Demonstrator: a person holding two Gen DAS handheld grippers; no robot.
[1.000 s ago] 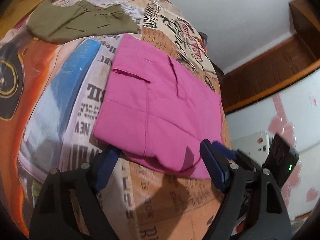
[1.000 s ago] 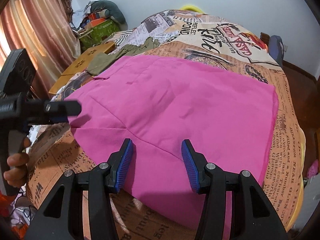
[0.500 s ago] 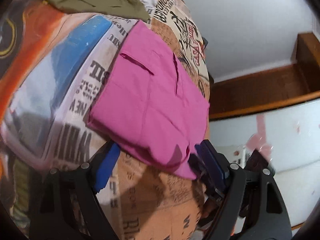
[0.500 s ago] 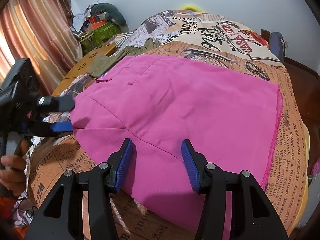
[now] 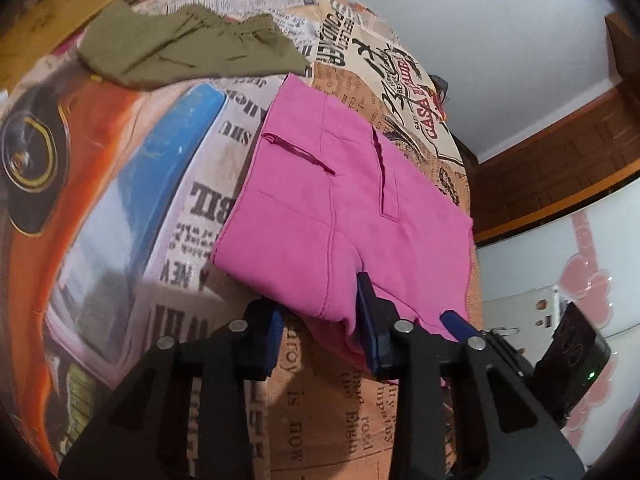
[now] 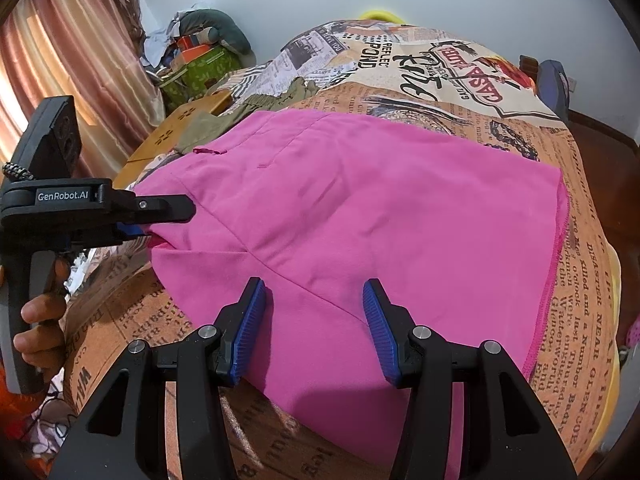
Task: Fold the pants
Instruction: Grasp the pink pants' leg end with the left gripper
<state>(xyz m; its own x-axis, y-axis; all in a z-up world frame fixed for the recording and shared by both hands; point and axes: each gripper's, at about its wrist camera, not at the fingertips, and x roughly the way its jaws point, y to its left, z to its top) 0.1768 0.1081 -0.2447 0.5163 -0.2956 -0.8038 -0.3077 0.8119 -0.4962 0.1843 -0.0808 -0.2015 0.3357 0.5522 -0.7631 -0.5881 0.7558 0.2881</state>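
Pink pants (image 5: 348, 216) lie folded flat on a newspaper-print bedspread (image 5: 200, 208); they fill the right wrist view (image 6: 360, 232). My left gripper (image 5: 320, 332) has its jaws partly closed around the near edge of the pants. In the right wrist view it (image 6: 160, 220) reaches in from the left with one finger above and one below the pants' left corner. My right gripper (image 6: 314, 328) is open, its blue pads (image 6: 250, 328) resting over the near edge of the pants, holding nothing.
An olive green garment (image 5: 192, 50) lies further back on the bed, also in the right wrist view (image 6: 256, 108). A cardboard piece (image 6: 176, 136) sits beside it. Clutter and a green box (image 6: 200, 68) stand by the curtain. A wooden floor (image 5: 560, 160) lies beyond the bed.
My left gripper has narrowed its jaws and slid onto the left corner of the pink pants. My right gripper has stayed open in the same place.
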